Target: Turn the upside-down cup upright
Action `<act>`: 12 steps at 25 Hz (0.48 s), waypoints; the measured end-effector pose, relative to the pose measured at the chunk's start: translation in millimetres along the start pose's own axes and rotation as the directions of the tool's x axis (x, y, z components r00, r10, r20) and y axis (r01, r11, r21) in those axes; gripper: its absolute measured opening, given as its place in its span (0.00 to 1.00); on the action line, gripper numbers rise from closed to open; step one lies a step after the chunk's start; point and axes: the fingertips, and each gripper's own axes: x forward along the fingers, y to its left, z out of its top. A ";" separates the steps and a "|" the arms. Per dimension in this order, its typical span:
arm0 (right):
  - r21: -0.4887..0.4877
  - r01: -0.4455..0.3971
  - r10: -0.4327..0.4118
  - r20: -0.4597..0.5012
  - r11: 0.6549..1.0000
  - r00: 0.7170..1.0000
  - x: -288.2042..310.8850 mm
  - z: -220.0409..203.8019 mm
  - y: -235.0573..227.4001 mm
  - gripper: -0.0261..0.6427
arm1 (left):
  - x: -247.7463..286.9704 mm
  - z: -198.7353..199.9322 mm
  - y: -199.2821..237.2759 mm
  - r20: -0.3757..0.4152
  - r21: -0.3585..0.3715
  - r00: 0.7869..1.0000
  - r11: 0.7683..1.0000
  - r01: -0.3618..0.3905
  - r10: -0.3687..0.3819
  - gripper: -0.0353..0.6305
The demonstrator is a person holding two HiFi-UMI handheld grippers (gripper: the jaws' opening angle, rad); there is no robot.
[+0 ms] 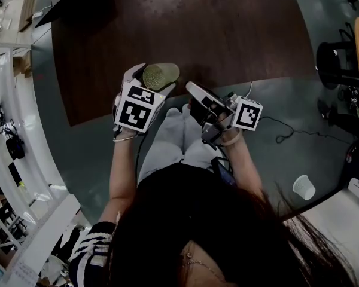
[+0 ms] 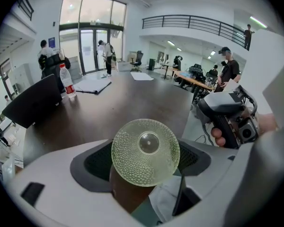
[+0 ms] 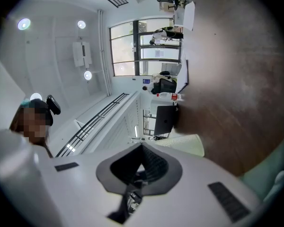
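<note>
A pale green, bumpy glass cup (image 1: 161, 75) stands upside-down near the front edge of the dark brown table (image 1: 227, 34). Its base (image 2: 146, 152) faces up. My left gripper (image 1: 151, 80) points steeply down over it. The jaws are open, one on each side of the cup (image 2: 132, 169), with a gap showing between pads and glass. My right gripper (image 1: 190, 88) hangs just off the table edge over the person's lap, shut with nothing in it (image 3: 141, 148). In the right gripper view the cup (image 3: 185, 144) shows sideways, its rim against the table.
A black laptop (image 2: 32, 104) and a water bottle (image 2: 66, 81) sit at the table's far left. On the floor to the right lie a white paper cup (image 1: 303, 187) and a cable (image 1: 287, 130); a black stool (image 1: 335, 58) stands further back. People stand in the room's background.
</note>
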 end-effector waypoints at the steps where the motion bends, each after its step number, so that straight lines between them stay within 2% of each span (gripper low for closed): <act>1: 0.006 0.002 -0.002 -0.003 1.000 1.000 -0.5 -0.8 -2.4 0.06 | 3.8 -1.8 1.7 -0.012 0.009 1.000 1.000 -0.004 0.004 0.65; 12: 0.064 0.016 -0.016 0.009 0.998 1.000 -3.7 -4.1 -14.5 0.06 | 33.0 -19.0 10.5 -0.163 0.114 0.986 0.993 -0.027 0.045 0.65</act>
